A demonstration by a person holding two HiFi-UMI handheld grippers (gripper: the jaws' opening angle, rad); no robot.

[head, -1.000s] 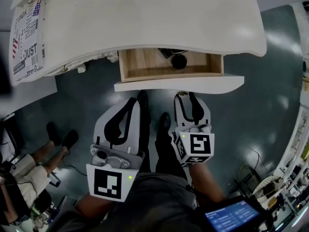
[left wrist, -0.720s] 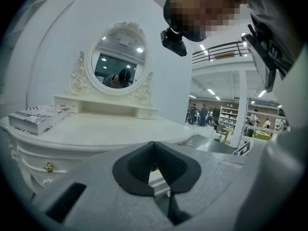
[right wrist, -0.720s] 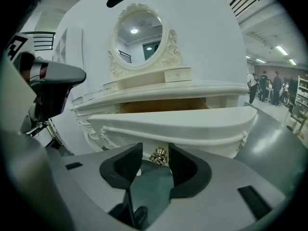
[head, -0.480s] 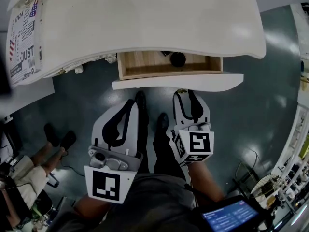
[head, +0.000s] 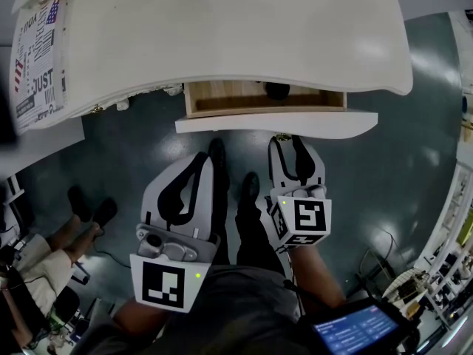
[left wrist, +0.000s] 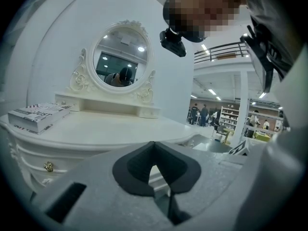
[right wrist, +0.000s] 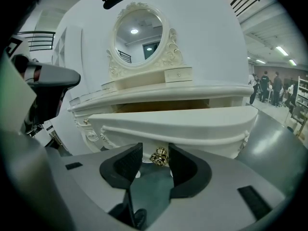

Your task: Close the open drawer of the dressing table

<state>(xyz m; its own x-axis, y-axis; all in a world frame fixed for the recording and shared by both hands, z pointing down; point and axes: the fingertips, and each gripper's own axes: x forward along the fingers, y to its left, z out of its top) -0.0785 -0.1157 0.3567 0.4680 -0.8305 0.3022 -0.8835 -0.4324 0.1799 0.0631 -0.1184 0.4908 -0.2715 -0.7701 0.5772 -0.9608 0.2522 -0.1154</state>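
Note:
The white dressing table [head: 222,28] has its middle drawer [head: 277,122] pulled out a short way, with a strip of wooden inside [head: 222,95] and a dark round object [head: 278,91] showing under the tabletop. My right gripper [head: 290,145] is at the drawer front, open, with the gold knob [right wrist: 159,157] between its fingertips. Whether the pads touch the knob is unclear. My left gripper [head: 209,154] hangs back from the drawer's left end, shut and holding nothing; in the left gripper view its tips [left wrist: 154,162] meet in front of the table edge.
A printed book [head: 37,50] lies on the table's left end below an oval mirror [left wrist: 122,57]. A seated person's legs [head: 44,257] are at the lower left. A lit screen [head: 355,331] sits at the lower right. Dark floor [head: 414,168] surrounds the table.
The drawer has slid further in under the tabletop, leaving less of its wooden inside showing. My right gripper has gone forward with the knob. The left gripper has hardly moved.

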